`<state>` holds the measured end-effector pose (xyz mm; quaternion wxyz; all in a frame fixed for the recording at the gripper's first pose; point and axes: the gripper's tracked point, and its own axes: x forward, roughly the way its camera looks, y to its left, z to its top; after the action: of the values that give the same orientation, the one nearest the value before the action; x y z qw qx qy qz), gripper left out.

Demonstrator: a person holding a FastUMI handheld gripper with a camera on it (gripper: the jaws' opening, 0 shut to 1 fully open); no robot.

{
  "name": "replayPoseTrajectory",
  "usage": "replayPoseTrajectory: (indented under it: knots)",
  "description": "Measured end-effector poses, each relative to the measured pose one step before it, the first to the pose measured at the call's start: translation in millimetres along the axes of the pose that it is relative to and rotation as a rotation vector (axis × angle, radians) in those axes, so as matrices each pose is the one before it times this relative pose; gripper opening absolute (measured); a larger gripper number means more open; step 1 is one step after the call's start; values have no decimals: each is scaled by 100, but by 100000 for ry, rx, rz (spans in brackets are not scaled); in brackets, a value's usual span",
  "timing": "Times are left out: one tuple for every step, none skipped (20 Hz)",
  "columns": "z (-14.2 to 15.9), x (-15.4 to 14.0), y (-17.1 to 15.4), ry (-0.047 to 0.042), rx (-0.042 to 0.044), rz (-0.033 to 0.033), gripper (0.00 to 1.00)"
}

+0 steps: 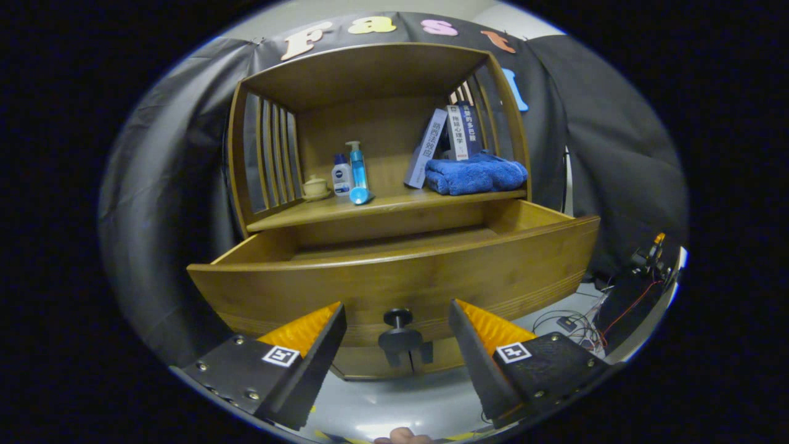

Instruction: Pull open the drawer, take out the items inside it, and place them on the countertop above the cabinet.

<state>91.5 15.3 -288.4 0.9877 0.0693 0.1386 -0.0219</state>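
The wooden drawer point(394, 280) of the cabinet stands pulled out toward me; its inside is hidden behind the front panel. A dark round knob point(399, 336) sticks out of the drawer front, just ahead of my fingers and between them, with a gap on both sides. My gripper point(397, 320) is open and holds nothing. Above the drawer runs the countertop point(394, 206). On it stand a small lidded cup point(315, 187), a white bottle point(342, 176), a blue pump bottle point(357, 166) with a blue round thing point(360, 196) in front, and a folded blue towel point(474, 174).
Books point(447, 139) lean at the back right of the countertop behind the towel. The cabinet has slatted sides and a top board. Cables and small devices point(579, 324) lie on the floor to the right. A fingertip point(404, 436) shows below my fingers.
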Motion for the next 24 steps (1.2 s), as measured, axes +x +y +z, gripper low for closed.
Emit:
replayPoseTrajectory:
  knots:
    - [-173, 313, 239, -167, 1049, 1119, 100]
    - [-75, 414, 74, -588, 218, 602, 100]
    - [-213, 339, -208, -368, -498, -531, 100]
    - [-409, 374, -210, 7, -1042, -804, 100]
    - [-278, 401, -6, 82, -956, 162, 100]
    - [-484, 419, 437, 1029, -865, 1826, 100]
    - [-231, 285, 321, -595, -1144, 833, 100]
    - [520, 10, -98, -2551, -984, 13, 100]
    - [-184, -122, -135, -835, -1389, -203, 100]
    - [217, 39, -27, -1518, -585, 117, 99]
    - [-49, 140, -29, -427, 171, 465, 99]
    - [279, 448, 127, -1379, 1887, 809, 99]
    - [45, 413, -25, -305, 2055, 1059, 99]
    - [322, 430, 113, -1652, 2477, 737, 99]
    - [-161, 508, -115, 1343, -596, 192, 99]
    - [287, 387, 0, -1778, -94, -27, 99]
    - [-64, 359, -7, 1194, -302, 52, 100]
    - [180, 266, 58, -1019, 223, -140, 99]
    - [-81, 470, -48, 772, -439, -43, 99]
    - [239, 747, 32, -559, -297, -261, 99]
    - [-79, 564, 111, 738, -462, -215, 99]
    - [145, 657, 103, -390, -292, 35, 99]
    - [31, 464, 31, -358, -111, 118, 100]
    - [43, 641, 88, -279, -169, -154, 99]
